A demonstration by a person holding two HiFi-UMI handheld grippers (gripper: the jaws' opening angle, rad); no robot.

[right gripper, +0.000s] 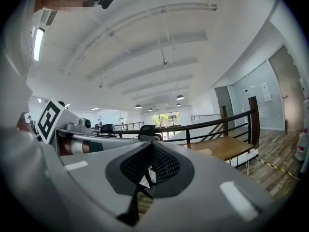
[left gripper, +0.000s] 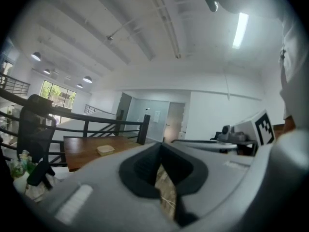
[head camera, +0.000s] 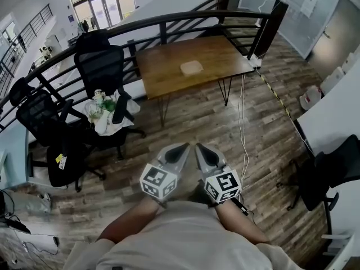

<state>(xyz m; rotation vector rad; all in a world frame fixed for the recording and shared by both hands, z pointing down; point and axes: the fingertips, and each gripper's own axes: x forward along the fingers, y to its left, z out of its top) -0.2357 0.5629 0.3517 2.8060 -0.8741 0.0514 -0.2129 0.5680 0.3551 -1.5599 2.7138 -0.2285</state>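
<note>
Left claw (head camera: 183, 147) — shut or apart?

Shut, with nothing in it. The left gripper view shows its dark pads pressed together at the tip, and only floor boards show through the slit below them.

And the right claw (head camera: 198, 147)?

Same: jaws together, empty. Both are held side by side close against the person's chest, tips nearly touching each other. To my eye that is a resting hold, tucked in because nothing is within reach.

What are they aimed at?

Roughly at the wooden table (head camera: 163, 75) ahead, well apart from them. A pale flat box (head camera: 191, 67) lies alone about the middle of its top, away from every edge.

Anything nearer?

A black office chair (head camera: 101, 66) off to the left, by the table's left end. A white bundle (head camera: 104, 114) with bottles and something green sits heaped on its seat — likely parked there to keep it off the floor (head camera: 191, 117). A thin cable (head camera: 243, 111) hangs from the table's right corner and trails over the boards, and a dark curved railing (head camera: 169, 20) runs behind the far edge.
</note>
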